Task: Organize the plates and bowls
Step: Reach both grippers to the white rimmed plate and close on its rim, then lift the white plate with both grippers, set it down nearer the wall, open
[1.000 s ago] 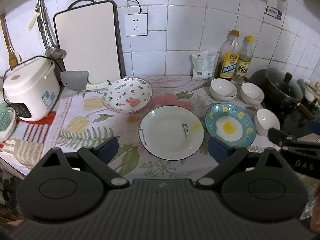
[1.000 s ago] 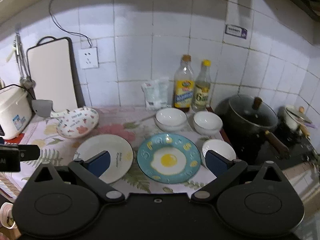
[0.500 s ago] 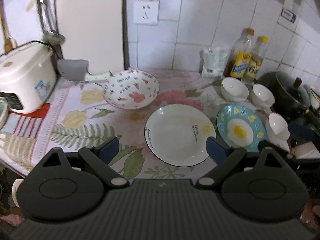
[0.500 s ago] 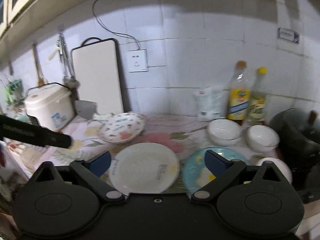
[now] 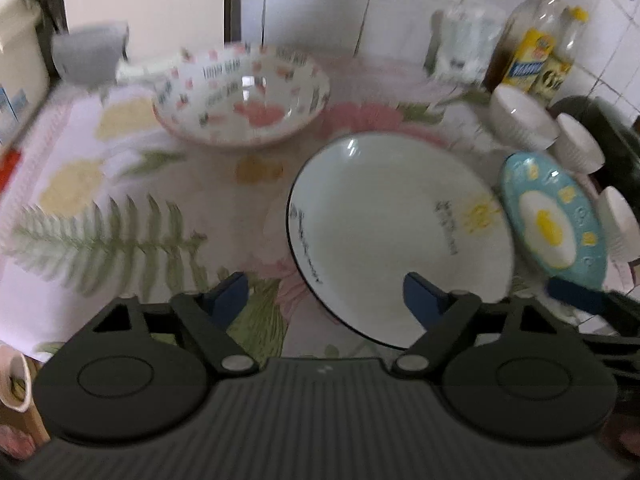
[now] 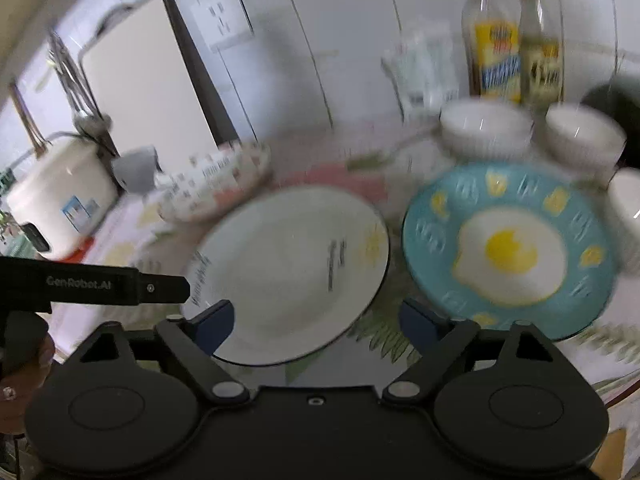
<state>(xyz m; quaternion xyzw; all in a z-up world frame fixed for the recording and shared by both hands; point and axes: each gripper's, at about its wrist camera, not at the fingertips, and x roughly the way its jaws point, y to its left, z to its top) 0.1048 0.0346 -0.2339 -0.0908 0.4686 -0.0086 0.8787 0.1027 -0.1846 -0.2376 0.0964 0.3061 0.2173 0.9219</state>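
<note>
— Left wrist view first: where does the white plate (image 5: 396,236) lie from the left tongs (image 5: 326,294)?

— Directly ahead and a little to the right side. One blue pad (image 5: 420,300) is already over the near rim of the plate, the other pad is over the flowered cloth of the bench (image 5: 120,184). The jaws are closing, but nothing is pressed between them; they are released.

— And the right tongs (image 6: 316,320)?

— Also closing and also holding nothing. In the right wrist view, the same white plate (image 6: 288,268) is ahead of their left pad, and the blue egg plate (image 6: 508,248) is ahead and to the right of their right pad. Between the two pads I see only the gap between the plates.

— So which hand is nearer to which plate?

— I judge the left hand is nearer to the white plate, near the front edge of the bench. The right hand is nearer to the egg plate, toward the right end. The plates are round, so no long axis matters; only the near rim.

— The bowls?

— The patterned bowl (image 5: 240,100) is toward the back, left of the white plate. The small white bowls (image 6: 484,128) stand behind the egg plate, near the back edge.
</note>
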